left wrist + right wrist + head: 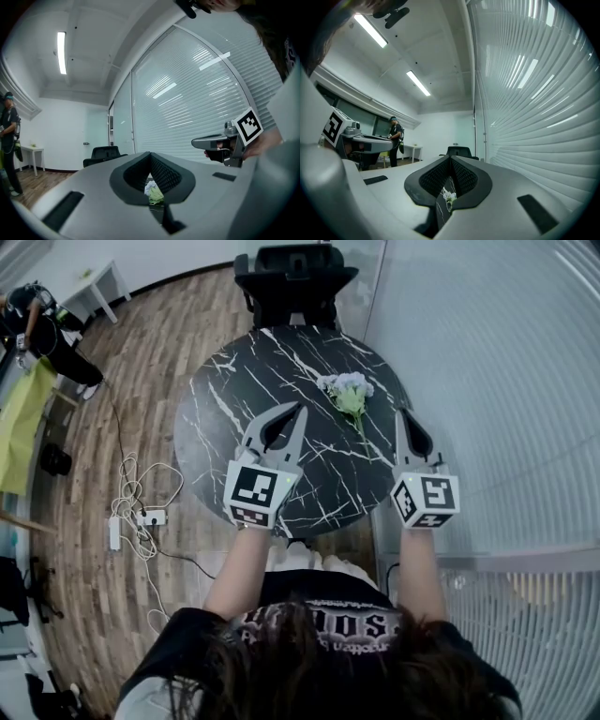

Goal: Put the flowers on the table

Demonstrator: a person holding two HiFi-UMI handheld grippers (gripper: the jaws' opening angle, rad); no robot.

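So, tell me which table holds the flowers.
The round black marble table, with the flowers lying near its right edge, not the small white table by the far wall.

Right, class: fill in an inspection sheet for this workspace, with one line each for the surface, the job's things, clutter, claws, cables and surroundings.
Surface: round black marble table with white veins.
Job's things: flowers lying on the table, right of centre, blooms pointing away from the person.
Clutter: nothing seen on the table.
Grippers: left claw shut and empty, over the table; right claw shut and empty, near the table's right edge; neither touches the flowers.
Cables: white cables and a power strip on the wood floor, left of the table.
Surroundings: black chair beyond the table; blinds on the right; a person near a white desk, far left.
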